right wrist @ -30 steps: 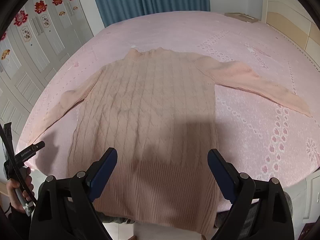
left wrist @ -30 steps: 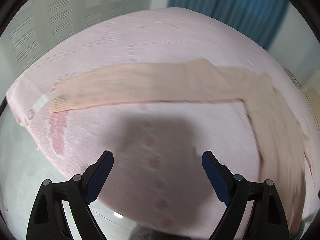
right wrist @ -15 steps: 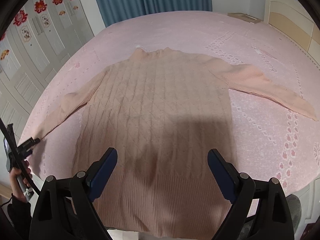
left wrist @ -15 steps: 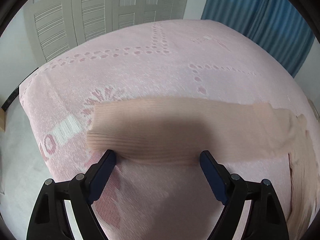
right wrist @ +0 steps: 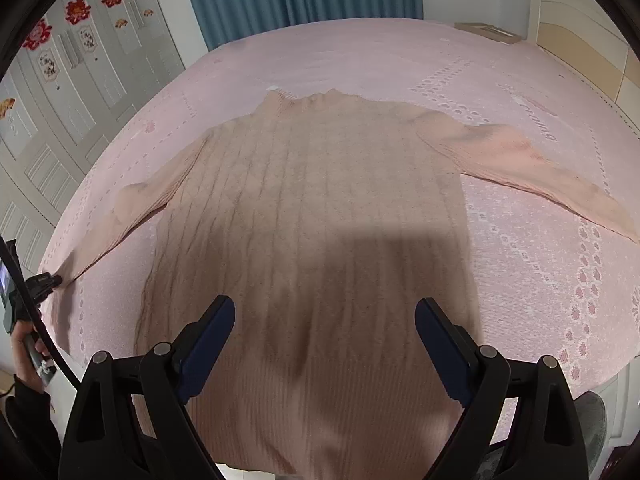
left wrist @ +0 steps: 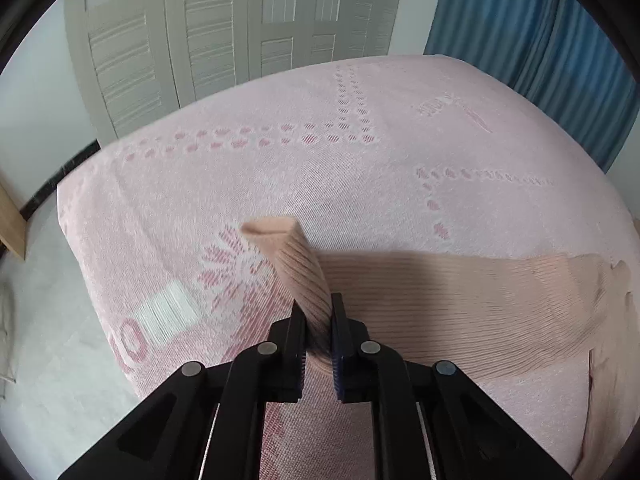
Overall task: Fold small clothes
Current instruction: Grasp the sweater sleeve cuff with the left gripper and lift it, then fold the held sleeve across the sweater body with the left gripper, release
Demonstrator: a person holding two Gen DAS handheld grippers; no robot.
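Note:
A peach knitted sweater [right wrist: 320, 200] lies flat, front up, on the pink bed [right wrist: 360, 52], both sleeves spread out. My left gripper [left wrist: 318, 300] is closing its jaws on the cuff of the left sleeve [left wrist: 292, 256]; the pads press the ribbed fabric, and the cuff end sticks up past the fingertips. In the right wrist view that left gripper [right wrist: 50, 280] shows at the far left, at the tip of the sleeve [right wrist: 132, 208]. My right gripper [right wrist: 324, 312] hovers open above the sweater's lower hem with nothing between its fingers. The right sleeve [right wrist: 520, 156] lies flat.
The bed's near corner [left wrist: 100, 280] drops to a grey floor [left wrist: 40, 340]. White wardrobe doors [left wrist: 240, 32] and a blue curtain [left wrist: 540, 60] stand behind. A headboard [right wrist: 580, 28] is at the far right. A person's hand [right wrist: 28, 344] holds the left gripper's handle.
My left gripper travelled along the sleeve to its cuff and shut on it, bunching the cuff upright. The right gripper stayed open over the hem, barely shifting.

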